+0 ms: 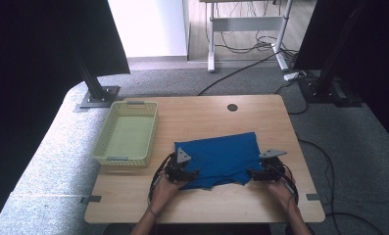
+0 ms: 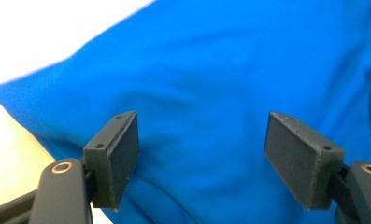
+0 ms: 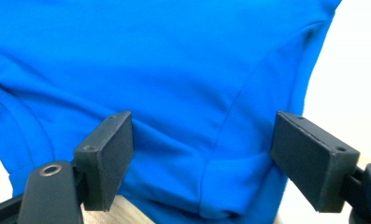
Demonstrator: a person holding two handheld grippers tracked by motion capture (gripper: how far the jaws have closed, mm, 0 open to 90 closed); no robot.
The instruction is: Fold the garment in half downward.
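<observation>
A blue folded garment (image 1: 219, 156) lies on the wooden table (image 1: 202, 117), right of centre and near the front. My left gripper (image 1: 186, 175) sits at its front left corner and stands open, with the blue cloth (image 2: 206, 102) between and beyond its pads (image 2: 120, 154). My right gripper (image 1: 255, 175) sits at the front right corner, also open, jaws wide apart over the cloth (image 3: 174, 84) with a seam running through it. Neither pair of jaws is closed on the fabric.
A pale green plastic basket (image 1: 127, 133) stands empty at the table's left side. A round dark cable hole (image 1: 232, 107) is at the back edge. Black frame posts (image 1: 91, 78) and cables (image 1: 241, 68) lie on the grey floor behind.
</observation>
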